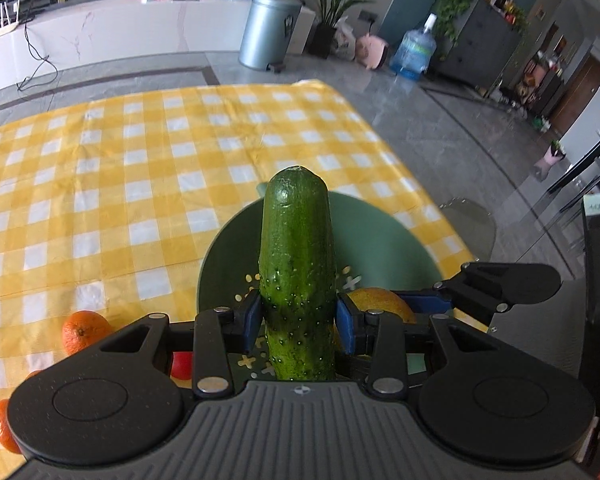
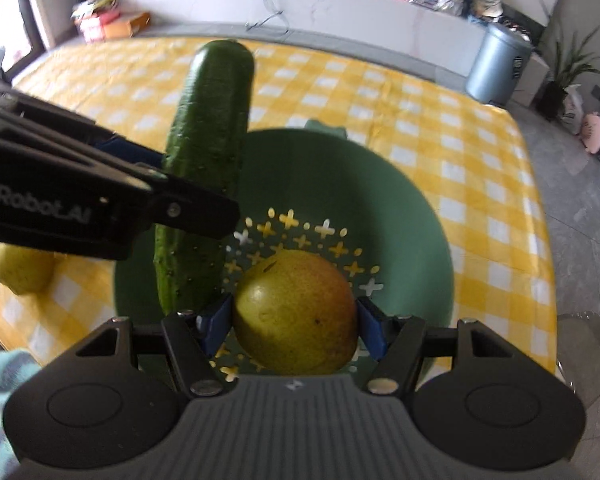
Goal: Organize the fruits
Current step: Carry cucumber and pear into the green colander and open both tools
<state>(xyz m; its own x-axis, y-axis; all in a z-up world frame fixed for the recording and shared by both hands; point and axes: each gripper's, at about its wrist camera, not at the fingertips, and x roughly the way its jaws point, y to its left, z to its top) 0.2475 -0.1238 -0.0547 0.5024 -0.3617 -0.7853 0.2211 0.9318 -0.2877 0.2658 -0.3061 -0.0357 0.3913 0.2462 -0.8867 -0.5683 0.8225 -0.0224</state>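
My left gripper is shut on a green cucumber and holds it over the green perforated bowl. The right wrist view shows the same cucumber standing over the bowl's left side, with the left gripper coming in from the left. My right gripper is shut on a yellow-green pear just above the bowl's holed bottom. The pear shows in the left wrist view, along with the right gripper's finger.
A yellow checked cloth covers the table. Oranges and a red fruit lie left of the bowl. A yellow-green fruit lies on the cloth at the left. The table's right edge drops to a grey floor.
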